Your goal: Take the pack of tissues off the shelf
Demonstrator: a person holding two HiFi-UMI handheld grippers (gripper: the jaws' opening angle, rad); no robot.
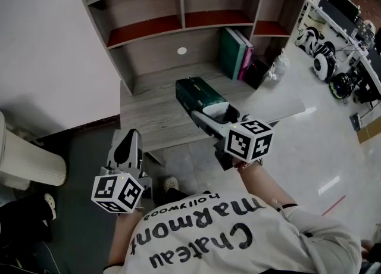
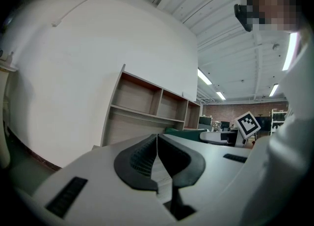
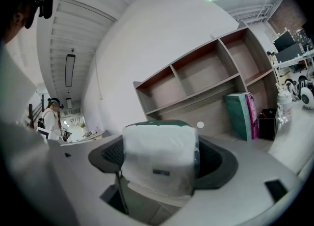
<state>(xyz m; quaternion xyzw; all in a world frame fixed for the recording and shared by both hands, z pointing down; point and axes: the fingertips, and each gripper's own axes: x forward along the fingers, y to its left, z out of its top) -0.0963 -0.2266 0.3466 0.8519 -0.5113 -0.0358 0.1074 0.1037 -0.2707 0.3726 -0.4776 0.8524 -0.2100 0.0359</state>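
Note:
The pack of tissues, dark green with a white end, hangs just above the grey wooden desk, in front of the shelf unit. My right gripper is shut on its near end; in the right gripper view the white end fills the space between the two dark pads. My left gripper is lower left, at the desk's front edge, with nothing in it. In the left gripper view its jaws meet and point level at the shelf.
A green and a pink book stand at the desk's right end, with a black holder and a clear bottle beside them. A white chair is on the left. Equipment lines the right wall.

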